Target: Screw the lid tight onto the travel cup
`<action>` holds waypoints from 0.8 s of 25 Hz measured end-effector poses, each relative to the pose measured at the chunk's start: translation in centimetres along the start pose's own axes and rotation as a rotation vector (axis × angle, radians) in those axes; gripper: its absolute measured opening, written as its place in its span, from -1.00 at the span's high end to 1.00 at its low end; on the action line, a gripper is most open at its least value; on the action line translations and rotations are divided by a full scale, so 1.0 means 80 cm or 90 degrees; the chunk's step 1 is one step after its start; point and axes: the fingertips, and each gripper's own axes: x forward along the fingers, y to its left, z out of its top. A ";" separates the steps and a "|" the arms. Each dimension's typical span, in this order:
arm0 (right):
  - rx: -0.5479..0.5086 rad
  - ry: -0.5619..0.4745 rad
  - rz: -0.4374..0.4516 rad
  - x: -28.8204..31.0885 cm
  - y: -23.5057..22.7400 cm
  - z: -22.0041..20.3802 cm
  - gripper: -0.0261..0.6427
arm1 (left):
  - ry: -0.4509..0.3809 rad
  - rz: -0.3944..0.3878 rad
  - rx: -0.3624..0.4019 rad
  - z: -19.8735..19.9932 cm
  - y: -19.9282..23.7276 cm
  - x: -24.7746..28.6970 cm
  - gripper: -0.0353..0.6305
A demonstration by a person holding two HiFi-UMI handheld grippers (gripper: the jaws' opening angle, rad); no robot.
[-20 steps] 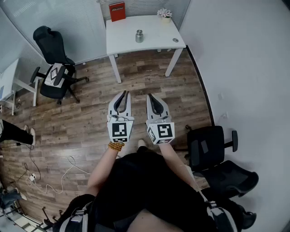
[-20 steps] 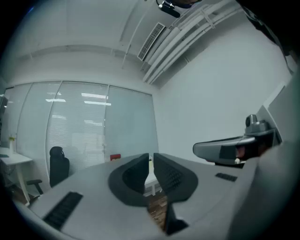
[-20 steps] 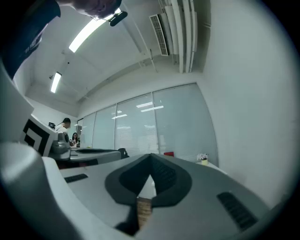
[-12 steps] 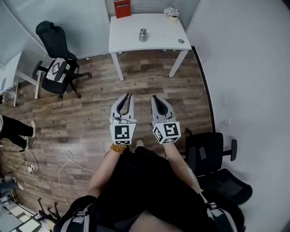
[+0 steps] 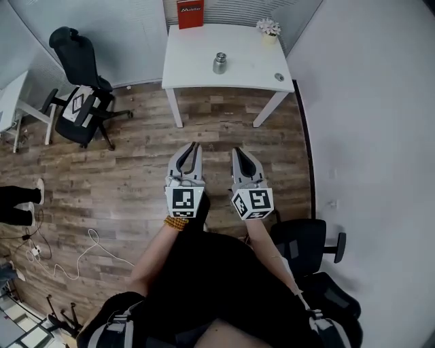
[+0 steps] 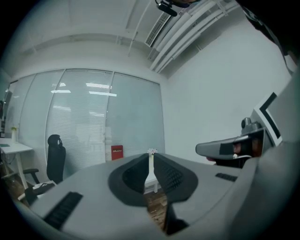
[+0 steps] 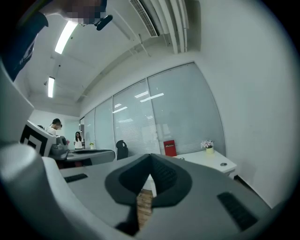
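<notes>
Table (image 5: 190, 64) creeps closer; left tool (image 5: 194, 146) and right tool (image 5: 236, 151) both pinched closed, empty, travel cup (image 5: 219, 63) dead ahead mid-table.

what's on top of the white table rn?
Metal travel cup mid-table, small round lid near the right edge, red box at the back, flower pot back right. Nothing covers the tabletop; the box's top is cropped.
</notes>
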 end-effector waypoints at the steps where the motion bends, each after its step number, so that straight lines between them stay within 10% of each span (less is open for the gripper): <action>1: -0.004 0.002 -0.001 0.017 -0.008 0.003 0.92 | -0.001 -0.004 -0.003 -0.001 0.005 0.020 0.78; 20: -0.023 0.044 0.004 0.264 -0.190 0.047 0.92 | 0.031 -0.087 -0.004 -0.019 0.058 0.333 0.78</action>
